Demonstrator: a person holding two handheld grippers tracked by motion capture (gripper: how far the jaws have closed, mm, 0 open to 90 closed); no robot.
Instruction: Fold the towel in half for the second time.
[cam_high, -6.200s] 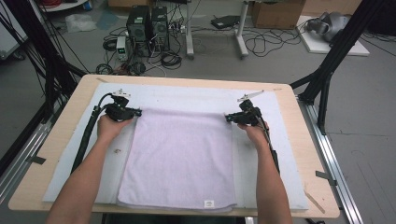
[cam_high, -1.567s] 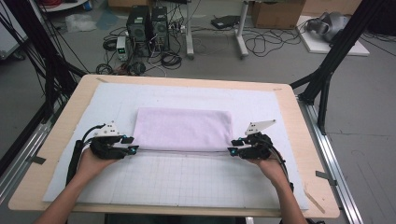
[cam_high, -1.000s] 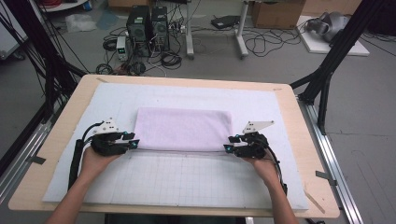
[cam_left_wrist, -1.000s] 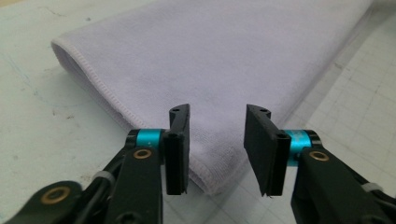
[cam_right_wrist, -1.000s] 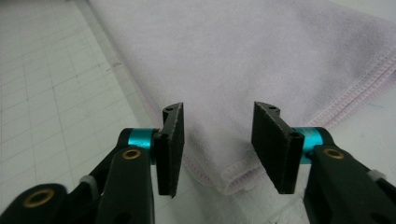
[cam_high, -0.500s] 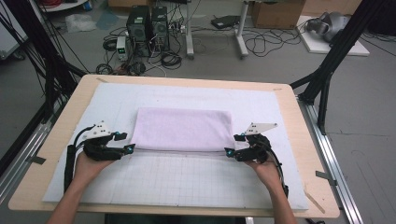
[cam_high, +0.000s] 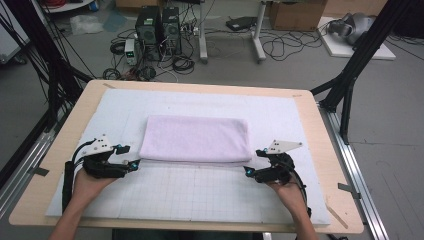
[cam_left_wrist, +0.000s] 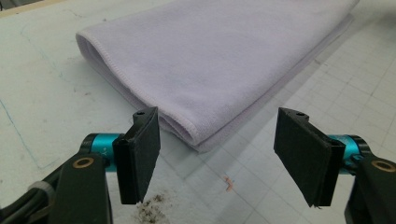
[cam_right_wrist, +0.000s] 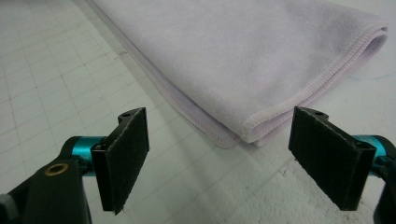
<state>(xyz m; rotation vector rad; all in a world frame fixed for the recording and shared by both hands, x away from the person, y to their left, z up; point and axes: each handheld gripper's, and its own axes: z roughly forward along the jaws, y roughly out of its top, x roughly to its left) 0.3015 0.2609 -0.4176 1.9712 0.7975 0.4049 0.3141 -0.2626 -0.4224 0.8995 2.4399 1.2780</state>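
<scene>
A pale lilac towel (cam_high: 196, 138) lies folded in half on the white gridded mat (cam_high: 200, 192). My left gripper (cam_high: 131, 157) sits just off the towel's near left corner (cam_left_wrist: 198, 140), its jaws having just been opening; they stand open with nothing between the pads. My right gripper (cam_high: 254, 162) is just off the near right corner (cam_right_wrist: 243, 133), its jaws likewise just opened and empty. In both gripper views the towel's corner lies on the mat a short way beyond the black pads (cam_left_wrist: 140, 154), apart from them.
The mat covers most of the wooden table (cam_high: 320, 130). Black frame legs (cam_high: 357, 60) stand at the table's right and left. Computers (cam_high: 157, 22) and cables lie on the floor beyond the far edge.
Both grippers have let go of the towel's near corners and drawn back a little, the left one outward to the left. Their jaws have opened. The folded towel stays where it was.
</scene>
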